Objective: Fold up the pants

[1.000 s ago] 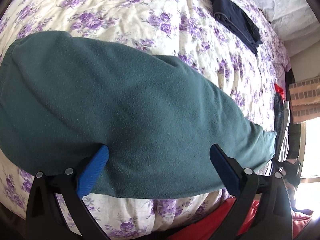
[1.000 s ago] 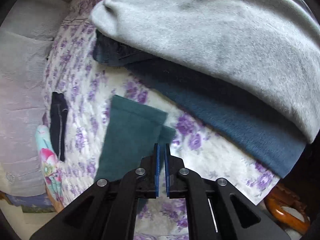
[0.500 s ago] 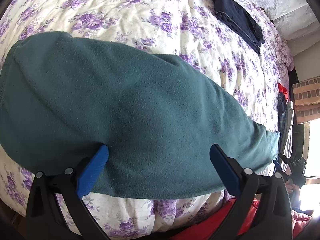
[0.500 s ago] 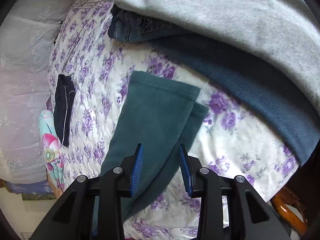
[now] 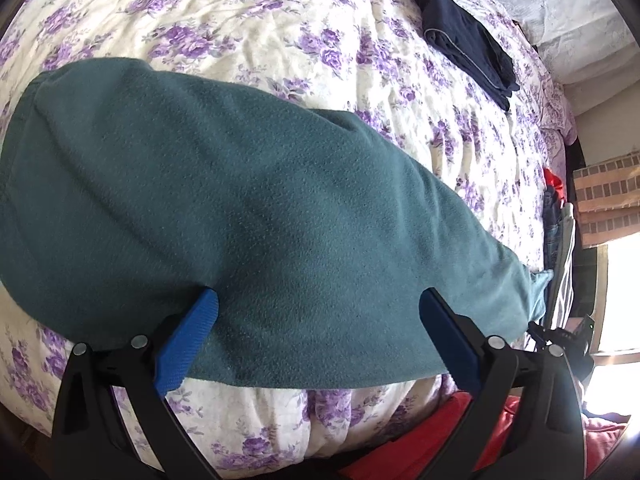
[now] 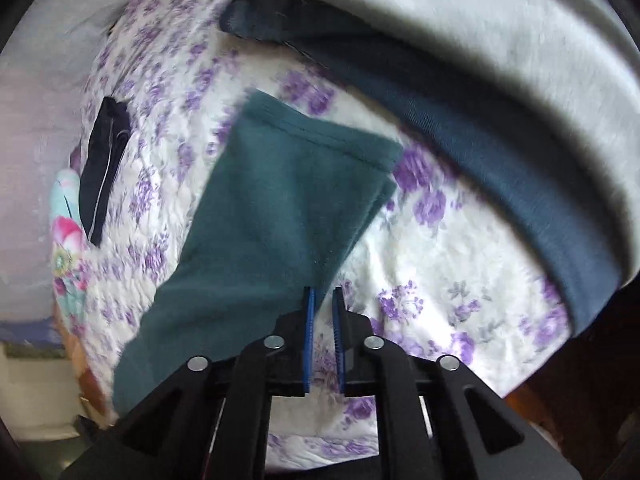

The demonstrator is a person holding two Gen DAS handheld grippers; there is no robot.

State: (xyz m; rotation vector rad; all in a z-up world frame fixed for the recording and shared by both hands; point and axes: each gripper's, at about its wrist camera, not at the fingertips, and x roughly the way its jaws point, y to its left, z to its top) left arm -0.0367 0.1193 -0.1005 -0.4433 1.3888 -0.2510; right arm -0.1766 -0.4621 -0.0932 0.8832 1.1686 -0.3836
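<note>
**Teal fleece pants lay on a flowered bed, one claw wide, one closing**

The pants [image 5: 256,216] lay flat on the quilt [image 5: 248,12], doubled lengthwise, with the waist end ahead and left of the left claw [image 5: 316,332] and the legs running off to its right. That claw stood wide, its blue pads spread over the near edge of the cloth and gripping nothing. Seen from the right claw [image 6: 323,312], the cuffs [image 6: 320,136] lay ahead and slightly left, one leg stacked on the other. Its jaws were narrow and closing beside the right edge of the leg; the gap showed only quilt, so no cloth looked caught.

The fleece looked soft, thick and light, likely to drape and sag but not slip much. The stacked cuffs seemed the best hold for the right claw, both layers pinched together, and the waist edge for the left.

A heap of clothes, with a grey top [image 6: 500,60] over blue cloth [image 6: 500,160], lay close beyond the cuffs and could crowd a lift. Folded dark pants [image 5: 464,36] lay well beyond, clear of the fold path.
</note>
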